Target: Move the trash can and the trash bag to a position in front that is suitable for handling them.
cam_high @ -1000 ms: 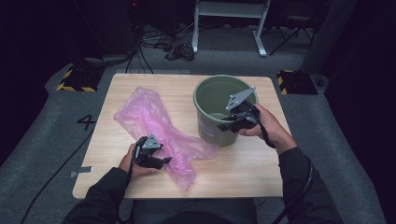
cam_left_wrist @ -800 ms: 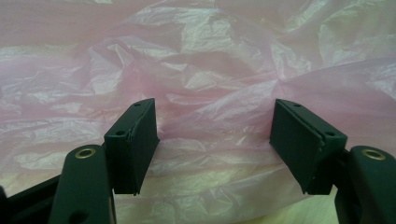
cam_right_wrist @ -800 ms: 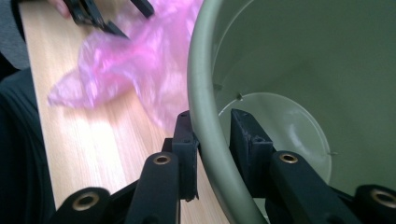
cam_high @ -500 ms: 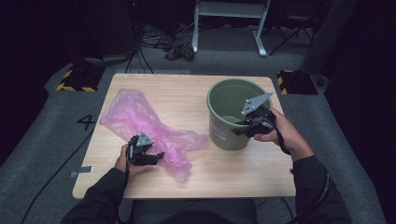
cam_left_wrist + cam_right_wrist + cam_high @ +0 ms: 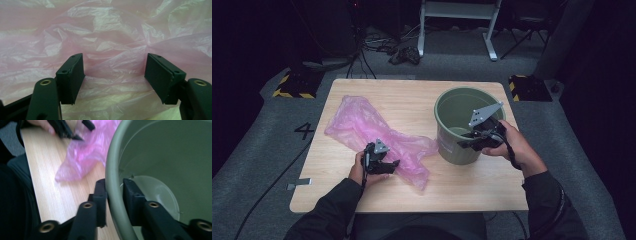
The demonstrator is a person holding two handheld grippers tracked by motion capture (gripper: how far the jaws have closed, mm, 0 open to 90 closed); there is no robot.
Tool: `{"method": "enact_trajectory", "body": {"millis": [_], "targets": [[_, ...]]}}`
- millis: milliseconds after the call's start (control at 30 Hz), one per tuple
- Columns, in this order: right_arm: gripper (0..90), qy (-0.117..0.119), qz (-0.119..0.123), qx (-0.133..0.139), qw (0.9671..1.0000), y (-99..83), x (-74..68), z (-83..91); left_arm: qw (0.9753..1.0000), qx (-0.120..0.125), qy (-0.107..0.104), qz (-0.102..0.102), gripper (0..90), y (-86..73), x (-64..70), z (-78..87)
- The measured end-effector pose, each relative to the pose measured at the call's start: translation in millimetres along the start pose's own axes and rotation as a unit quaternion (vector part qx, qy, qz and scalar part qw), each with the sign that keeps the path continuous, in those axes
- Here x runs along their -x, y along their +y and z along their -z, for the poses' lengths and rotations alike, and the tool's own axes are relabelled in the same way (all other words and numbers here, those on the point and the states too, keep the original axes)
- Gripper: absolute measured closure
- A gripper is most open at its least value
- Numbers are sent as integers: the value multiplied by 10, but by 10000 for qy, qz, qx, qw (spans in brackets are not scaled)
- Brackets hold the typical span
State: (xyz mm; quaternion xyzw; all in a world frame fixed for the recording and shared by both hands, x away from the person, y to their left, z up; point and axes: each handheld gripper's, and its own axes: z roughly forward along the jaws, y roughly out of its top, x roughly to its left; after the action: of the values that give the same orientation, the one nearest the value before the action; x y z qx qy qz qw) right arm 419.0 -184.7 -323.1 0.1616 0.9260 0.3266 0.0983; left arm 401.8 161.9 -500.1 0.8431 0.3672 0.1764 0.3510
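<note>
Clamping the bucket (image 5: pixel 160 157) rim between its jaws, one inside and one outside, our right gripper (image 5: pixel 113 195) held the green bucket upright near the table's (image 5: pixel 472 185) right edge. Our left gripper (image 5: pixel 115 75) had its jaws wide apart over the crumpled pink bag (image 5: pixel 107 32), which lay flat just left of the bucket. We judged the bag was meant to line it, so we needed to pinch a single layer near the bag's mouth and keep the rim steady. The bucket looked empty inside.

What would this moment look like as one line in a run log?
right gripper: shut on green bucket rim | left gripper: open over pink plastic bag | bag: flat on table
</note>
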Motion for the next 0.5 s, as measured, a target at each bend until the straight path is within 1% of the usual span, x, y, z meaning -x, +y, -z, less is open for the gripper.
{"method": "enact_trajectory", "body": {"millis": [33,67,100,133,167,200,267,300,333,367,400,433,467,500], "targets": [[538,-135,-14,174,9998,-6,-2,64,9996,23,-140,-252,247,-4,39,36],[487,-244,24,281,9993,-18,-2,102,9996,23,-140,-252,238,-4,39,36],[487,-244,24,281,9993,-18,-2,102,9992,75,-207,-330,238,-9,44,76],[408,-373,25,533,9979,-68,1,193,9988,151,-229,-415,205,-13,36,130],[408,-373,25,533,9979,-68,1,193,9983,259,-246,-452,205,-17,14,192],[373,-450,-44,666,9968,-110,10,245,9979,362,-275,-468,199,-23,-25,257],[315,-728,-180,904,9931,-215,29,355,9974,450,-369,-417,175,-47,-135,370],[272,-923,-306,1164,9884,-342,44,467,9975,440,-394,-387,166,-67,-190,412],[260,-1040,-375,1315,9851,-411,48,522,9978,431,-341,-368,167,-117,-284,479],[248,-1141,-423,1450,9819,-481,48,576,9978,431,-341,-368,167,-117,-284,479],[248,-1141,-423,1450,9819,-481,48,576,9978,404,-320,-405,167,-141,-330,502],[236,-1238,-520,1636,9773,-625,44,664,9981,363,-268,-408,163,-164,-367,511],[236,-1238,-520,1636,9773,-625,44,664,9985,299,-229,-391,163,-181,-409,517],[232,-1320,-539,1679,9754,-697,37,693,9987,260,-214,-376,163,-196,-453,518]]}}
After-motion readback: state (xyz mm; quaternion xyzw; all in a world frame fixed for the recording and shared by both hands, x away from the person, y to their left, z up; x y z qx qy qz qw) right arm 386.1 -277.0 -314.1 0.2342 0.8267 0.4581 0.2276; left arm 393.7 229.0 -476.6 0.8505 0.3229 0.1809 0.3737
